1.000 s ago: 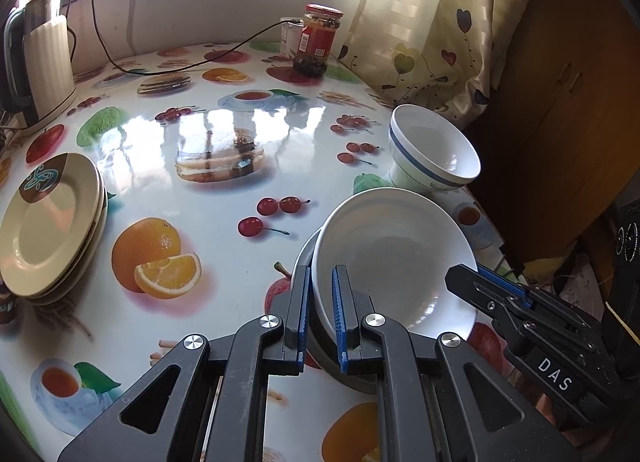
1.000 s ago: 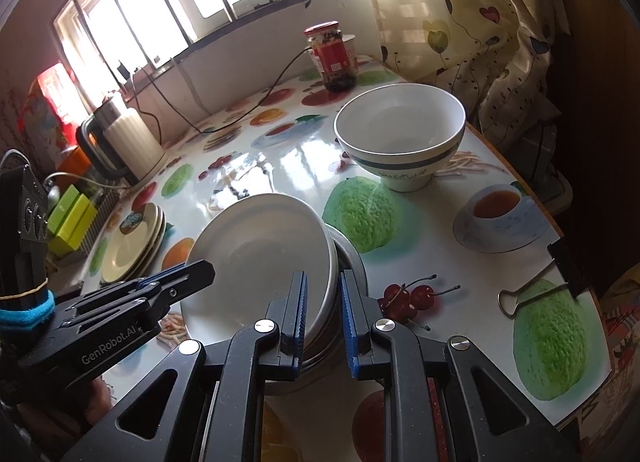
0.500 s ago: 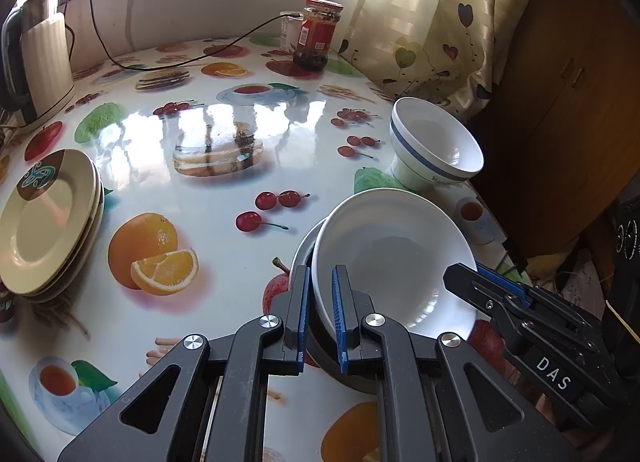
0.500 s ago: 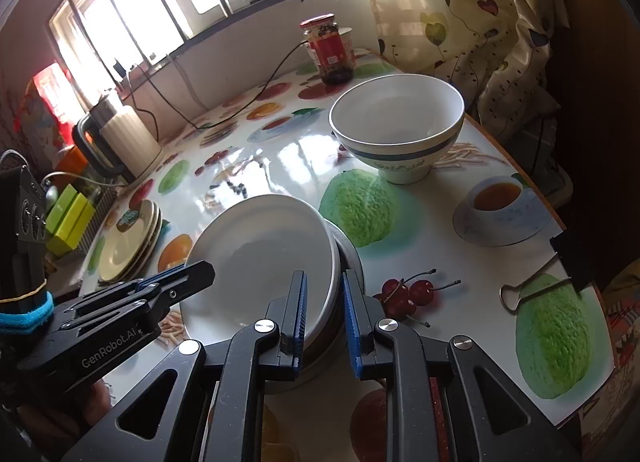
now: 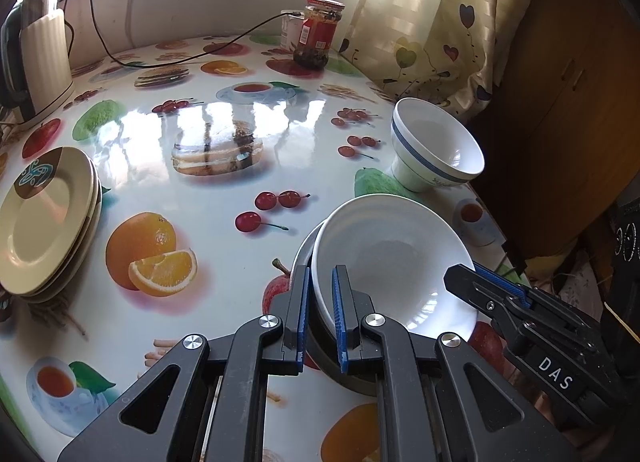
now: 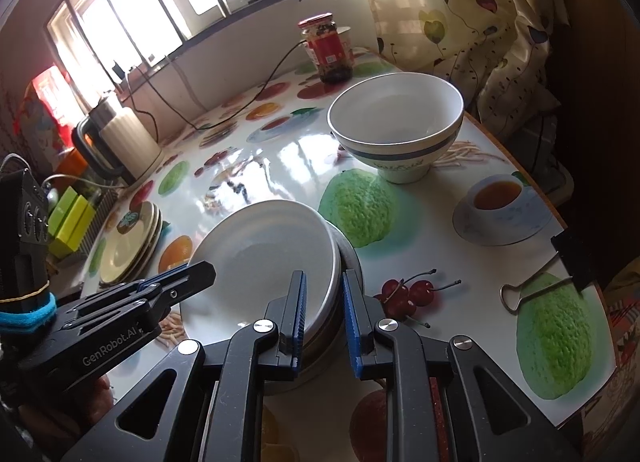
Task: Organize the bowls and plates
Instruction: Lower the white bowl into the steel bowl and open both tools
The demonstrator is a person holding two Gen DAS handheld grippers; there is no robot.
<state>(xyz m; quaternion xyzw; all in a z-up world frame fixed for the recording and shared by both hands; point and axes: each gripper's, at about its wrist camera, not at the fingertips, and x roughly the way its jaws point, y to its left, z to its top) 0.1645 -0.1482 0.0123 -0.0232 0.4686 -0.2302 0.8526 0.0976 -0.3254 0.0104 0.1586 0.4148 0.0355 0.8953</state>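
A shallow white bowl [image 5: 394,258] [image 6: 264,258] rests tilted in a grey-rimmed bowl [image 6: 352,258] at the table's near edge. My left gripper [image 5: 320,302] is shut on the white bowl's near-left rim. My right gripper [image 6: 323,310] straddles the stacked rims on the right side, its jaws a little apart. A footed white bowl [image 5: 436,146] [image 6: 396,126] with a blue band stands behind, near the right edge. A stack of cream plates [image 5: 44,218] [image 6: 128,242] lies at the left.
A red-lidded jar [image 5: 320,32] and a cable [image 5: 192,58] are at the back; a white kettle [image 5: 38,62] stands at back left. A binder clip [image 6: 548,274] lies at the right edge. The table [image 5: 224,110] has a glossy fruit-print cover.
Both grippers and the white bowl have moved slightly forward across the table. The right gripper's jaws have opened a little around the rims.
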